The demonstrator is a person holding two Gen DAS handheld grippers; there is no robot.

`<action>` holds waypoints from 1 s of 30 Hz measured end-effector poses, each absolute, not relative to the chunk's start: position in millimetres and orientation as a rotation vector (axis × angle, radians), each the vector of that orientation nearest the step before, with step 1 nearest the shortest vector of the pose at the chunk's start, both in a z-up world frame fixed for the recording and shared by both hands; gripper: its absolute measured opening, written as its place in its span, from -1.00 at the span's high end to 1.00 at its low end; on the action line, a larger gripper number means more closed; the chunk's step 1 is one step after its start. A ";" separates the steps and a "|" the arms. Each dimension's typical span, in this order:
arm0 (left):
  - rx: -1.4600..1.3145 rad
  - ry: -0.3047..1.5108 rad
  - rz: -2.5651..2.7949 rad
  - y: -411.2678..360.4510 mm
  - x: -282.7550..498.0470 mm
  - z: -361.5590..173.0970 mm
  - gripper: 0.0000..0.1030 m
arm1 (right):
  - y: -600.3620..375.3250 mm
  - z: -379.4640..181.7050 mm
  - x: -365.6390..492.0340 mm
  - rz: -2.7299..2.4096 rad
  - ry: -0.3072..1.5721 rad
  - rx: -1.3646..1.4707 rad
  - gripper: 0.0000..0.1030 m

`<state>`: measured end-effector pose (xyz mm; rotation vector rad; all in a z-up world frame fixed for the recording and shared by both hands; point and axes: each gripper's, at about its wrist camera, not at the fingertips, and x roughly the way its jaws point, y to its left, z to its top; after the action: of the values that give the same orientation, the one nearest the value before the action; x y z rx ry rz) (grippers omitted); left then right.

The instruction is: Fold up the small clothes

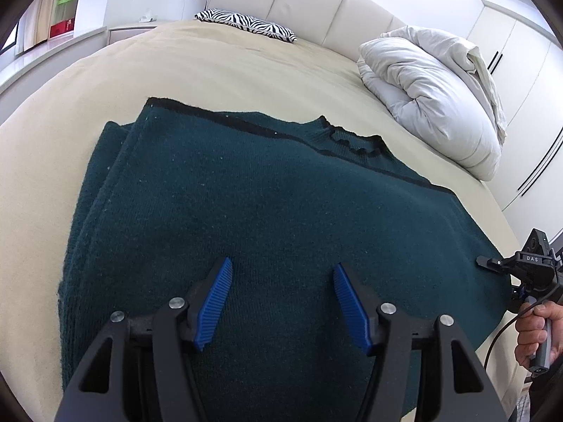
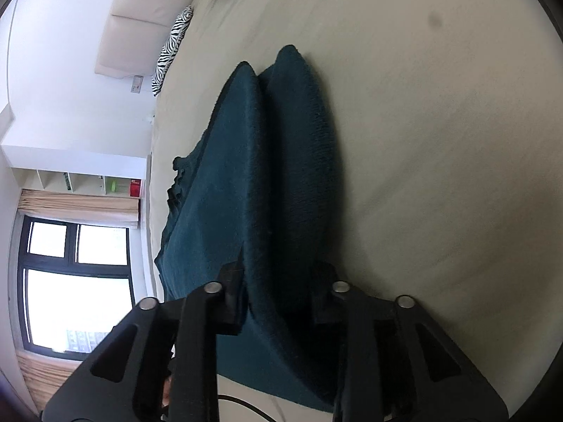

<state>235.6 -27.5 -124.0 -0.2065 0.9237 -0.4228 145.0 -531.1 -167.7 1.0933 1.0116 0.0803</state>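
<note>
While spread wide, left tongs (image 1: 283, 304) hovering just above dark green knitted sweater (image 1: 267, 218) lying flat on beige bed (image 1: 218, 70); right tongs (image 2: 278, 302) pinching sweater's edge, fabric bunched between fingers.

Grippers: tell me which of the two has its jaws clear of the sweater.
The left gripper: its jaws stand wide apart above the green sweater with nothing between them. The right gripper has sweater fabric bunched between its jaws.
</note>
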 end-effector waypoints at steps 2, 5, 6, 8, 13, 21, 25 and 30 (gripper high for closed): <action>-0.208 0.926 -0.426 -26.8 237.7 -124.8 -0.22 | -525.1 -162.1 144.9 0.063 1.002 1.049 0.61; -0.217 0.924 -0.431 -26.0 237.9 -125.6 -0.22 | -517.1 -155.2 145.7 0.024 0.999 0.979 0.66; -0.223 0.923 -0.434 -25.2 237.9 -125.9 -0.22 | -514.2 -153.0 147.6 0.008 1.001 0.954 0.67; -0.233 0.920 -0.439 -24.2 237.6 -126.7 -0.21 | -506.9 -145.9 150.6 -0.029 1.009 0.891 0.68; -0.282 0.912 -0.460 -18.3 237.2 -126.8 -0.18 | -468.5 -105.6 160.6 -0.130 1.009 0.655 0.69; -0.689 0.932 -0.488 50.6 236.6 -115.3 0.02 | -264.2 -38.0 192.1 0.147 0.921 0.036 0.70; -0.718 0.926 -0.512 62.2 242.0 -103.8 -0.34 | -190.6 -74.9 203.7 0.228 0.987 -0.177 0.70; -0.748 0.992 -0.540 45.4 262.8 -103.5 -0.48 | -180.3 -85.4 201.9 0.208 0.958 -0.211 0.69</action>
<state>262.8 45.4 -103.5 -0.7481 0.9918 -0.5405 201.9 -180.3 -85.4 -0.2111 0.9577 0.2084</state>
